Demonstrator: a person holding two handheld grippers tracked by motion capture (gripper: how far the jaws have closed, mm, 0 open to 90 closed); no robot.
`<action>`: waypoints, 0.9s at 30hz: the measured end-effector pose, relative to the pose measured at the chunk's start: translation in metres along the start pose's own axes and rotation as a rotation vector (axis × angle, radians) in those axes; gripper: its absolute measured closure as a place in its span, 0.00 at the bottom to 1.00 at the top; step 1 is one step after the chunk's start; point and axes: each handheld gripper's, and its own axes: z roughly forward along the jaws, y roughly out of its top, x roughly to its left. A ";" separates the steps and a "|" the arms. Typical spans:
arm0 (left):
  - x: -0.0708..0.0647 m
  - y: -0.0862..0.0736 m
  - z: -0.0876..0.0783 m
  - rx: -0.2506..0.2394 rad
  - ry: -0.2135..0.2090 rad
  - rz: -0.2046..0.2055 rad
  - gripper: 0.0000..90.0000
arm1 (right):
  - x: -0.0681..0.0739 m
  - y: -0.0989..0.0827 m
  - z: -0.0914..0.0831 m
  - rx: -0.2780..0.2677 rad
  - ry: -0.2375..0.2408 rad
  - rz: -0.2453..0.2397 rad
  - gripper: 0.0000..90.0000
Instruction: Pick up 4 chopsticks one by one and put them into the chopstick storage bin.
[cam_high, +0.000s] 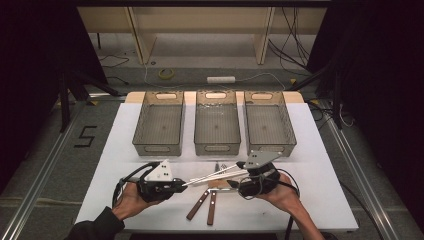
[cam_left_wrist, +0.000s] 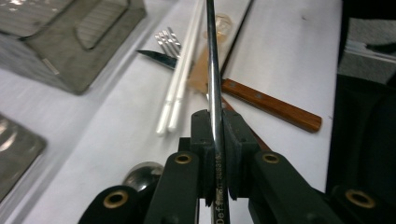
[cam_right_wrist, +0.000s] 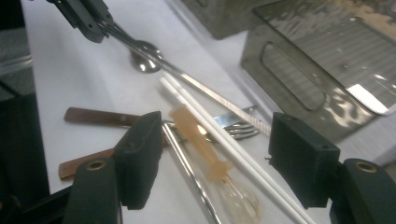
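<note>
A: Cutlery sorting, barely begun by the look of it. The left tool is clamped on a long steel utensil handle, gripped near its end, and the utensil is lifted off the white counter, slanting across the pile.

B: Which utensil? I see a spoon bowl close to that tool.

A: It may belong to the held handle, but I can't tell for sure. Moving rightward: white chopsticks, a fork, an amber plastic spoon and two wooden-handled knives lie loose in a heap on the counter.

B: And the right tool?

A: Its jaws stand wide apart above the amber spoon and chopsticks, pressing on nothing.

B: The bins?

A: Three grey bins in a row at the back of the counter, all looking empty. So nothing is sorted yet; in my judgement one piece is in hand and everything else is left.
</note>
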 end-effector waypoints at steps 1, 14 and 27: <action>0.001 0.000 -0.001 -0.008 0.009 -0.015 0.93 | -0.001 -0.003 -0.001 -0.013 0.000 0.019 0.39; 0.031 -0.004 -0.022 -0.111 0.162 -0.219 0.93 | -0.002 -0.027 -0.009 -0.011 -0.013 0.080 0.35; 0.085 -0.003 -0.036 -0.149 0.317 -0.369 0.93 | -0.001 -0.038 -0.017 -0.025 -0.032 0.125 0.32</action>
